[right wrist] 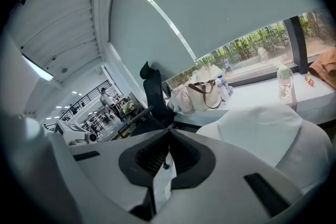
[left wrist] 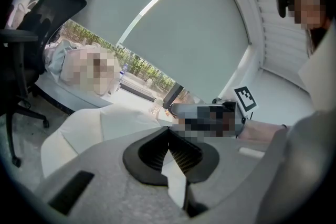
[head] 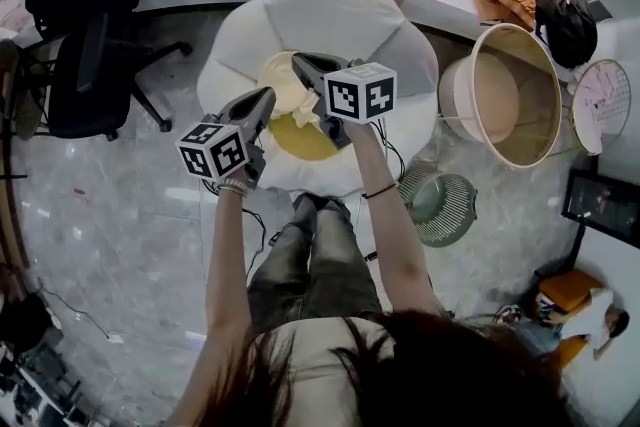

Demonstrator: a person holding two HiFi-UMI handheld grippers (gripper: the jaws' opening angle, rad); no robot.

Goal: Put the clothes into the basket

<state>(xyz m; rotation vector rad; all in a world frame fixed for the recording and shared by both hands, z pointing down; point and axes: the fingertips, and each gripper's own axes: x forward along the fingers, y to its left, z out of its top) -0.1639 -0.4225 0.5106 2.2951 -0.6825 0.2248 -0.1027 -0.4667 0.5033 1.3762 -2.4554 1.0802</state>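
Nearest the lens, dark hair and two bare forearms are seen, reaching forward to the left gripper (head: 268,98) and the right gripper (head: 303,65), which are held close together over a white beanbag (head: 340,15). In the left gripper view the left gripper (left wrist: 169,131) is pressed together at the tips with a pale strip of cloth caught behind them; the same is seen of the right gripper (right wrist: 169,132) in its own view. Both are judged to be pinching the cream garment (head: 283,80), which is bunched on the beanbag between them, above a yellow garment (head: 300,140) that lies flat beneath. The basket (head: 455,100) is placed to the person's right, beside the beanbag, its wide mouth open toward the camera. For the step in hand, lifting the cream garment clear, both pinches are best kept firm and the grippers raised together, so that no loose fold is dragged across the yellow garment or snagged on the basket rim when the load is swung right. The cream garment is crumpled, so no true long axis can be told; the gathered part is judged to run slantwise from one gripper to the other, toward the window side.
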